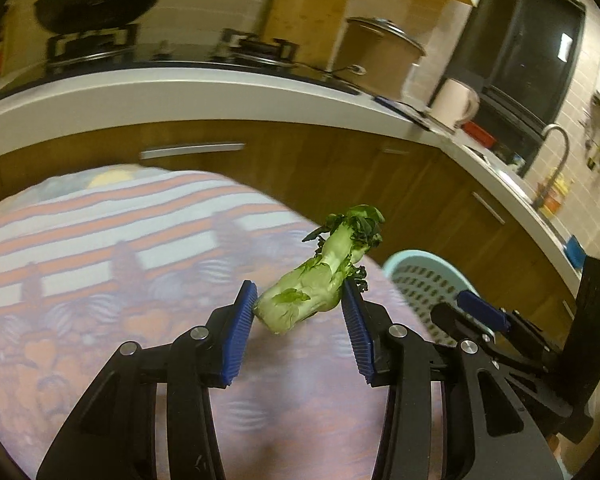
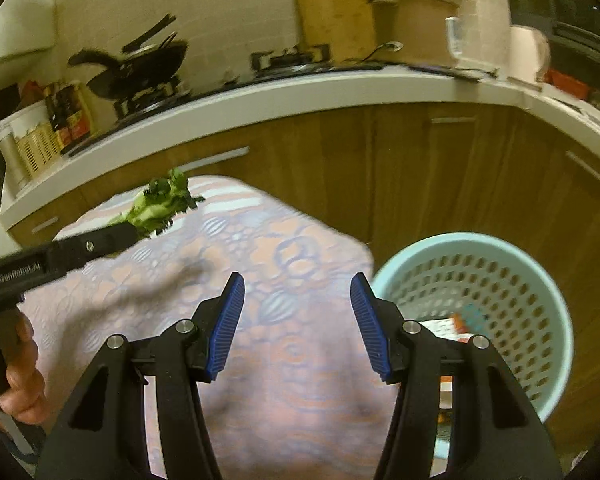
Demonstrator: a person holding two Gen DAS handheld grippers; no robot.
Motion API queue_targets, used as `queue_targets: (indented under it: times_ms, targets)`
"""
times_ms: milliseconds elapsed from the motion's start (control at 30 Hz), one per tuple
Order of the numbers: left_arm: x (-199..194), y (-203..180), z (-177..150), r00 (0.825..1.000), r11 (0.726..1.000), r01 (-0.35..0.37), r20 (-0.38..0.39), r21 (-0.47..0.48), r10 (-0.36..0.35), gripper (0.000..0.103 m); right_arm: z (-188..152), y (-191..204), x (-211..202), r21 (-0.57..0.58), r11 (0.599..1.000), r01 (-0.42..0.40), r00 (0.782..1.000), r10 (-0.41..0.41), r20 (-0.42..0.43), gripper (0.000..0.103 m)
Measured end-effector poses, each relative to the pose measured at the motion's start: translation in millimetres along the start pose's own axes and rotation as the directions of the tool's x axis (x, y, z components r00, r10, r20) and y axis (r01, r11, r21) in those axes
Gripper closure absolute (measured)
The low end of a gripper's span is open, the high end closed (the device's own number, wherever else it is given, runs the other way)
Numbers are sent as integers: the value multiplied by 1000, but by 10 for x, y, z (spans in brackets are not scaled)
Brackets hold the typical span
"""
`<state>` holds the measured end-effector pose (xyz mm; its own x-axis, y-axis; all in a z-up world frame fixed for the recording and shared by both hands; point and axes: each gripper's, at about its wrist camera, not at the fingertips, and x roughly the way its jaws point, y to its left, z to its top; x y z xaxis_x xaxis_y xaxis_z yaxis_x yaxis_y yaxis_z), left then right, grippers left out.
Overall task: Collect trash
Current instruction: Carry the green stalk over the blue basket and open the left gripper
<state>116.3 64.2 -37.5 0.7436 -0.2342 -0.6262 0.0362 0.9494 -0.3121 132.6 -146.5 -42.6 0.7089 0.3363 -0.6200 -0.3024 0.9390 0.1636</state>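
A pale green vegetable stump with wilted dark leaves (image 1: 320, 280) hangs above the patterned tablecloth (image 1: 100, 280), pinched between the blue pads of my left gripper (image 1: 300, 300). From the right wrist view the same stump (image 2: 156, 208) shows at the tip of the left gripper's black arm, with a hand (image 2: 20, 384) holding its handle. My right gripper (image 2: 297, 292) stands open over the tablecloth (image 2: 260, 264) with nothing between its pads. A light blue perforated basket (image 2: 540, 312) stands just right of it, holding some wrappers (image 2: 452, 326). In the left wrist view the basket (image 1: 412, 264) lies beyond the stump, partly behind the right gripper.
Wooden cabinets (image 2: 420, 184) under a white counter (image 1: 220, 92) curve behind the table. On the counter are a hob with a black pan (image 2: 136, 68), a lidded pot (image 1: 376, 56), a cutting board (image 2: 332, 8) and a white kettle (image 1: 456, 104). A sink tap (image 1: 556, 148) stands at the right.
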Motion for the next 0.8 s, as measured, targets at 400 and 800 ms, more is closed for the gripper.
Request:
queue_targets:
  times_ms: [400, 800]
  targets:
    - [443, -888, -43, 993, 992, 102, -60, 72, -97, 61, 4, -833, -345, 119, 985, 121, 992, -126, 31, 51]
    - [1008, -1621, -272, 978, 976, 187, -118, 115, -174, 61, -194, -1472, -527, 182, 957, 224, 973, -231, 18, 51]
